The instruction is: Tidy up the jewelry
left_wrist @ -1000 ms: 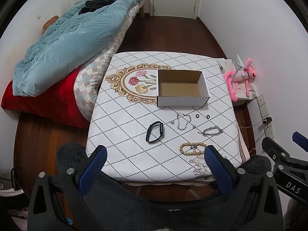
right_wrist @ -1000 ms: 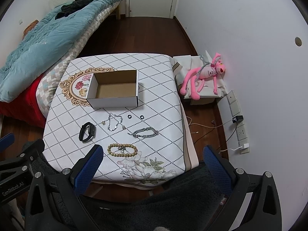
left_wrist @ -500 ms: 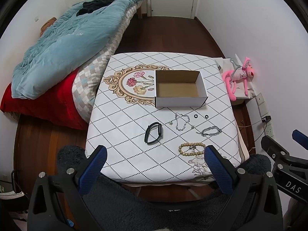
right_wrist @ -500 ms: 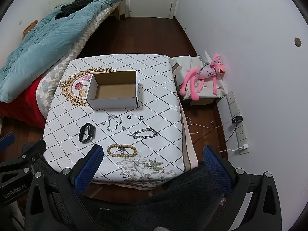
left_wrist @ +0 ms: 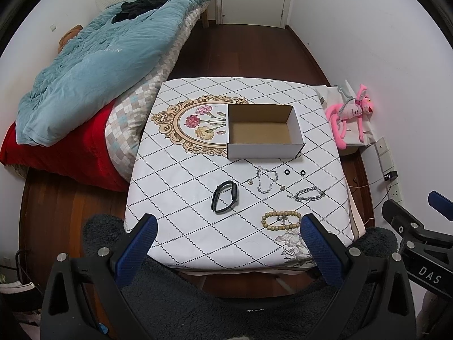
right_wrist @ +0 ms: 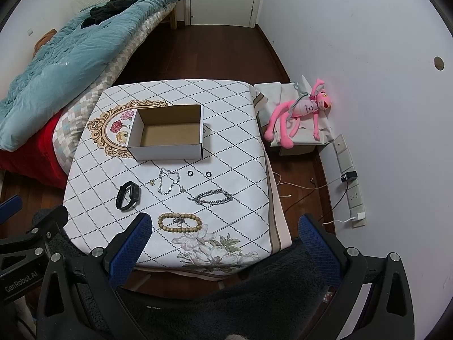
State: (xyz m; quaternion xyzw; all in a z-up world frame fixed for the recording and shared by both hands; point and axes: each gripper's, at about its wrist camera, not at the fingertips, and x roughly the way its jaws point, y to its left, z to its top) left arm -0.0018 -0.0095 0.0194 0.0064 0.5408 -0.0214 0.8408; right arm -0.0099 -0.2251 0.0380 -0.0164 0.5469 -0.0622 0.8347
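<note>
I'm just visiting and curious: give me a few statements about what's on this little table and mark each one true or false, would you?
1. The cardboard box is empty. True.
2. The wooden bead bracelet lies inside the box. False: it lies on the tablecloth, near the front edge.
3. Two small black rings sit side by side in front of the box. True.
4. The right gripper holds the silver chain bracelet. False: its jaws are wide open and empty.
5. The black wristband lies on the bed. False: it is on the table.
</note>
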